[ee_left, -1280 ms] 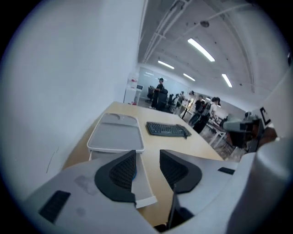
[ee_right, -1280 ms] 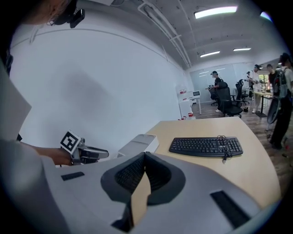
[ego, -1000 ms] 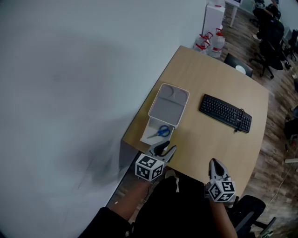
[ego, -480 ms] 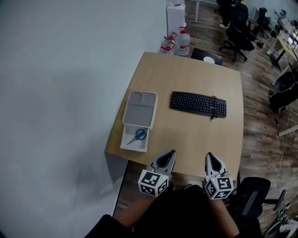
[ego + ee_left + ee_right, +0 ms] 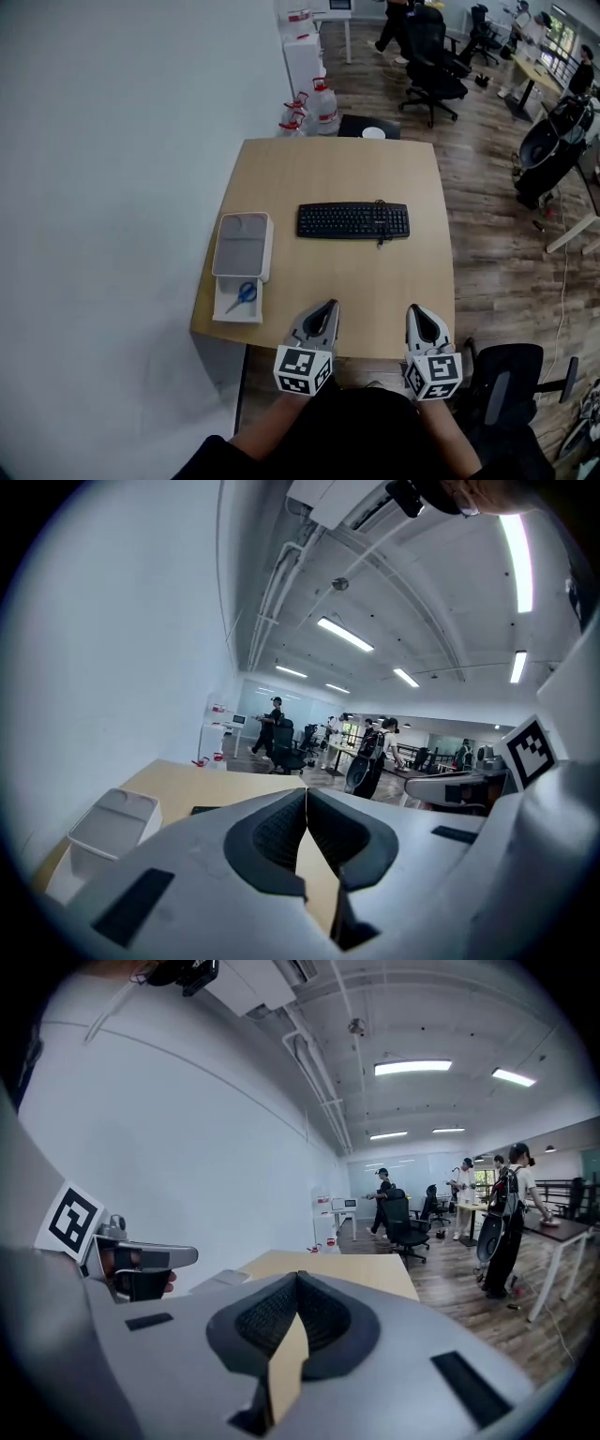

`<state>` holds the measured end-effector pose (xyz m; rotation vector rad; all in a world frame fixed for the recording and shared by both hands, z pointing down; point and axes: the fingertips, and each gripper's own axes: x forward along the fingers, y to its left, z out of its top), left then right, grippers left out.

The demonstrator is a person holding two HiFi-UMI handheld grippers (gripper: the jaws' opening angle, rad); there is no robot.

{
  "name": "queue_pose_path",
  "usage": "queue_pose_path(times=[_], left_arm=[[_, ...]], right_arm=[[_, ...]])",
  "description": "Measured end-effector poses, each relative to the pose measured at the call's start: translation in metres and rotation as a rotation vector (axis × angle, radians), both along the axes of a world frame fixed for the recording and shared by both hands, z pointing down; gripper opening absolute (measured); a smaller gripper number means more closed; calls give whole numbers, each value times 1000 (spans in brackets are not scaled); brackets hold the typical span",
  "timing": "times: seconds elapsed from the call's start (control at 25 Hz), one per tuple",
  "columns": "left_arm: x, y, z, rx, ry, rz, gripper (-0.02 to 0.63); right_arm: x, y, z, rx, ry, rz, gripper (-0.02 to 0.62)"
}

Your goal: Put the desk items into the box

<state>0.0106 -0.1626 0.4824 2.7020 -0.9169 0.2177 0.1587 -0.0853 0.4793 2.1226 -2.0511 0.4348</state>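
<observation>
A white box [image 5: 234,310] stands at the desk's front left corner with blue-handled scissors [image 5: 242,294] lying inside it. Its grey-white lid [image 5: 243,246] rests just behind, against the box's far edge; the left gripper view shows this lid [image 5: 114,817] at the left. A black keyboard [image 5: 353,220] lies mid-desk. Both grippers hover side by side over the desk's near edge. My left gripper [image 5: 328,307] is shut with nothing between its pads, well right of the box. My right gripper [image 5: 417,311] is shut and empty too.
A white wall runs along the desk's left side. Water bottles [image 5: 310,101] and a dark stool [image 5: 367,127] stand past the far edge. Office chairs [image 5: 433,73] and people fill the room beyond. A black chair [image 5: 511,380] sits at my right.
My left gripper has drawn back from beside the box to the desk's near edge, and its jaws have closed. The head view has swung, so the desk now lies straight ahead.
</observation>
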Motion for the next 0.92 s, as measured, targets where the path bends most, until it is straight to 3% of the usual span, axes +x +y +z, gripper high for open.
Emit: queue_pose_path(times=[0.28,0.92], left_arm=[[28,14,-5,33,-12,9,16],[42,56,-5,47,-57,-32,17]], right_arm=[[32,24,-1,25,5,33,60],[50,52,-5,34,0,-15,59]])
